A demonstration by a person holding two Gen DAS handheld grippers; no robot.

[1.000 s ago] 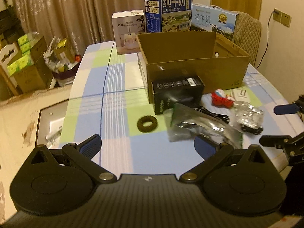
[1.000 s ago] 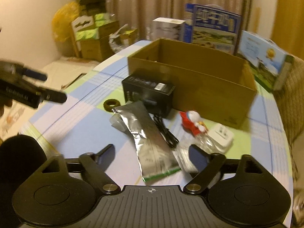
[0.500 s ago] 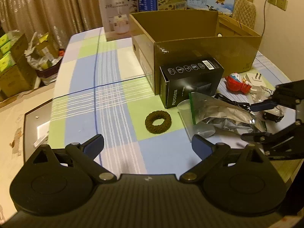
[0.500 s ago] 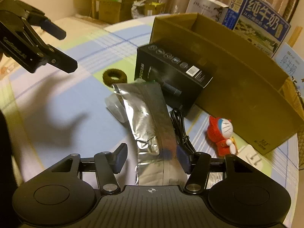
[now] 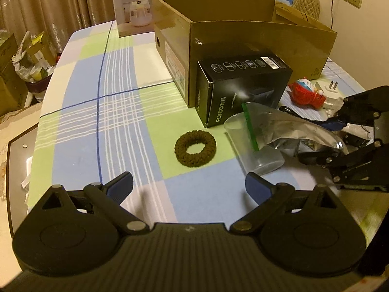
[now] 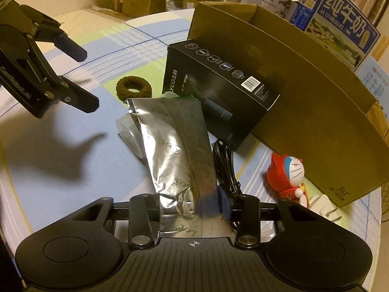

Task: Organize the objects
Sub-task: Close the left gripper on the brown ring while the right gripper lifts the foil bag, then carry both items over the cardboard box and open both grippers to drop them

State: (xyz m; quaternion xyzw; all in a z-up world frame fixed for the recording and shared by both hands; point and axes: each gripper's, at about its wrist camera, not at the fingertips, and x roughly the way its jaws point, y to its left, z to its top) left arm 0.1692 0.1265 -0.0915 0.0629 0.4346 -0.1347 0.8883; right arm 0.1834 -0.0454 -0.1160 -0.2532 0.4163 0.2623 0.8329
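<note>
One silver foil pouch [image 6: 175, 150], beside one black box [image 6: 218, 85] and one brown scrunchie [image 5: 195, 149] mid-table, is pinched at its near end by the right gripper [image 6: 192, 209], while the left gripper [image 5: 189, 187] hovers spread wide.

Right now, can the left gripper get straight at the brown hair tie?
Probably yes. The left gripper is open, and the brown hair tie lies flat on bare tablecloth ahead of it, apart from the plastic cup.
</note>
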